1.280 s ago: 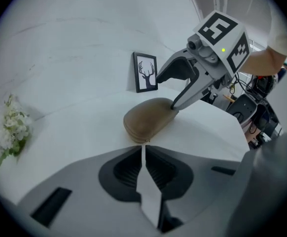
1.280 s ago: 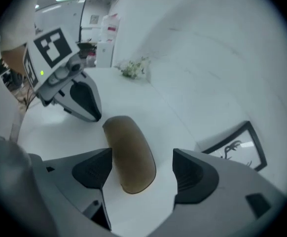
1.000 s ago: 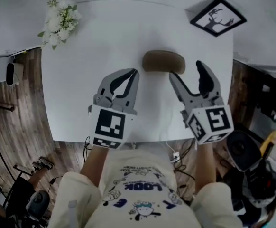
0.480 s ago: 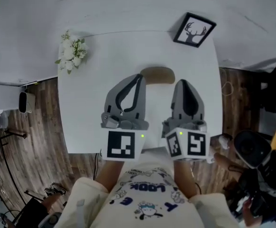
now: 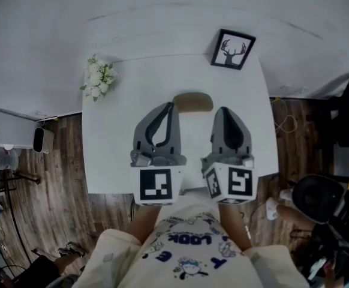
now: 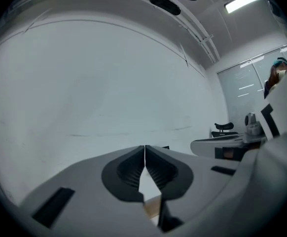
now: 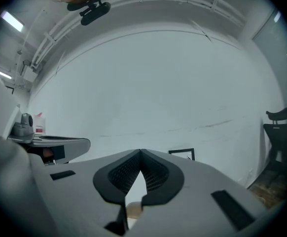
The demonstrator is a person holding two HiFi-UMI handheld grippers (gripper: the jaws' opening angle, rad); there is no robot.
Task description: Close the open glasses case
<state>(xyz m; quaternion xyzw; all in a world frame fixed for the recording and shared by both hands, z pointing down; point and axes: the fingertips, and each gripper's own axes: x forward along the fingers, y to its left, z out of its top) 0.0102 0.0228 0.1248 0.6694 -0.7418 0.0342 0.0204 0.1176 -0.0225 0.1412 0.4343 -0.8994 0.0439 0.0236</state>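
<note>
Head view: the glasses case (image 5: pixel 193 101), brown and oval, lies on the white tabletop (image 5: pixel 111 155) near its middle, long side running 9 to 3 o'clock, and it appears closed, with no lid standing up. Both grippers are held side by side at the 6 o'clock edge of the tabletop, each pointing toward 12 o'clock. The left gripper (image 5: pixel 170 105) has its tip just beside the case's 9 o'clock end as seen from above; whether it touches the case cannot be told from this view. The right gripper (image 5: pixel 223 109) has its tip just past the case's 3 o'clock end, apart from it. In the left gripper view the left gripper (image 6: pixel 144 149) has its jaws together, pad against pad along a thin line, with nothing between them and a pale wall beyond. In the right gripper view the right gripper (image 7: pixel 140 152) likewise has its jaws brought together on nothing. A bunch of white flowers (image 5: pixel 98 78) lies at the tabletop's 10 o'clock corner, well apart from the case. A framed deer picture (image 5: pixel 232 48) stands at the 1 o'clock corner; it also shows past the right gripper's jaws (image 7: pixel 182 153). Wood flooring (image 5: pixel 42 209) surrounds the tabletop.
</note>
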